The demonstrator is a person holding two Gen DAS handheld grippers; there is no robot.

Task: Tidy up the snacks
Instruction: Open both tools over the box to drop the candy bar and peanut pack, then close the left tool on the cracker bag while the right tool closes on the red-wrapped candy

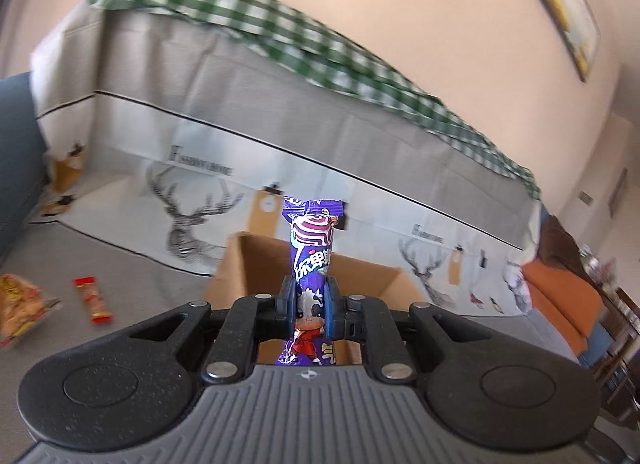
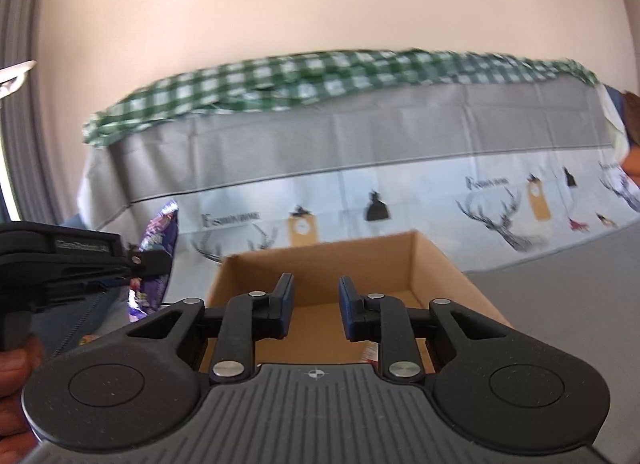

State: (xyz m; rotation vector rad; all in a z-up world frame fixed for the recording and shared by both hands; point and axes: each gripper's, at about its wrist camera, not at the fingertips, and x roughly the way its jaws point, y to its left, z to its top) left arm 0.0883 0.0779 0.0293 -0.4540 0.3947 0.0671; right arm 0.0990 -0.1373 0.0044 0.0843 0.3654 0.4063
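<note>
The left gripper (image 1: 312, 306) clamps a purple candy wrapper (image 1: 311, 260) across its middle, the packet standing upright between the blue pads with its crimped top above the fingers and its tail hanging below. Just beyond and beneath it sits an open cardboard box (image 1: 256, 260), and the step in hand appears to be the carry to that box. The right gripper (image 2: 316, 306) hangs over the same box (image 2: 432, 264) with its jaws parted and nothing between them.

On the grey surface (image 1: 132, 276) to the left, well apart from the box, lie a small red packet (image 1: 93, 301) and a yellow-and-red snack bag (image 1: 22, 310), both apparently yet to be sorted. Behind stands a deer-print cover (image 1: 192, 192) topped by a green checked cloth (image 1: 248, 20).

The next move likely calls for bringing the purple packet over the box opening and parting the jaws to let it drop; the tall, limp wrapper may catch a wall if released too near the rim.

Much is obscured. The gripper bodies cover the near wall and most of the floor of the box, so its contents cannot be counted; a scrap of red and white (image 2: 370, 354) shows under the right gripper's fingers, too small to identify. The snack bag is cut off at the frame edge. In the right wrist view the left gripper (image 2: 154, 260) appears side-on, hiding most of the purple wrapper (image 2: 160, 240), and the background is blurred.
</note>
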